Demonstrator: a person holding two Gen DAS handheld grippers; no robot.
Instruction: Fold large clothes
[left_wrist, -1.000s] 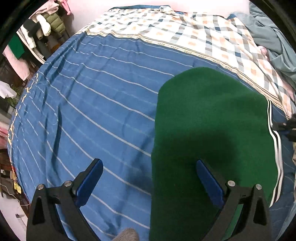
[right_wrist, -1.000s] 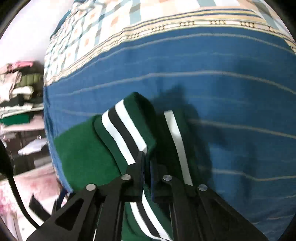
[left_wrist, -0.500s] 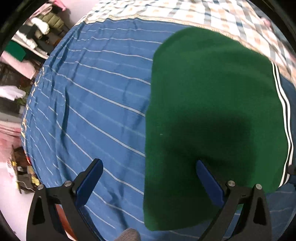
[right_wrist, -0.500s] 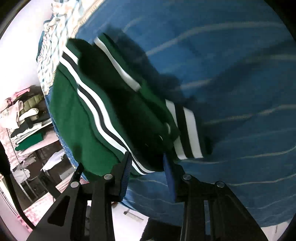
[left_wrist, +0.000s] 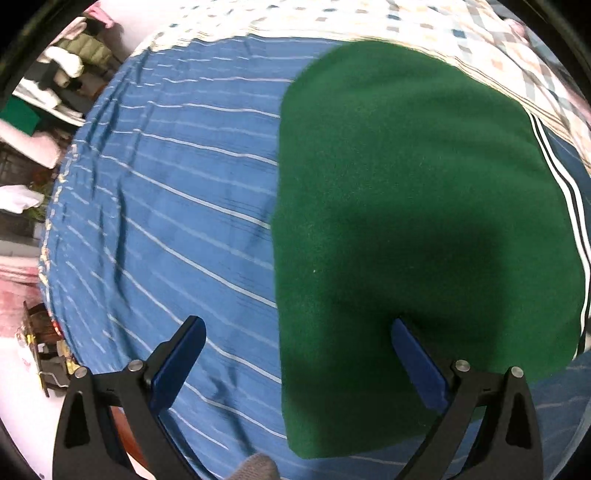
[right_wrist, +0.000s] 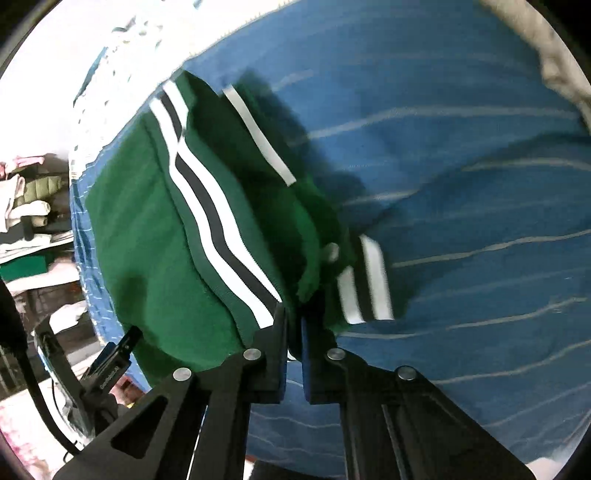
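Right wrist view, right claw (right_wrist: 293, 321): pressed together, pinching a fold of the green jacket (right_wrist: 147, 236) at its near hem, beside the striped cuff (right_wrist: 365, 288).
Left wrist view, left claw (left_wrist: 295, 347): spread wide, nothing between its pads; one pad over the bedspread (left_wrist: 166, 221), the other over the jacket's near edge.
Jacket from right claw: directly ahead and up-left of the tips, touching them.
Jacket from left claw: ahead and to the right; its straight left edge runs between the two pads.
Long axis: away from the left claw toward the checked quilt (left_wrist: 369, 22), judged from that edge.
Nearer claw: the right, already gripping; the left hangs above the cloth, apart from it.
Jacket's place: flat on the bedspread, its far end near the checked quilt.
Count: one jacket, two claws, one striped cuff plainly seen, one striped waistband (right_wrist: 218, 229).
Step, as judged: carrying the pinched part over for another fold.
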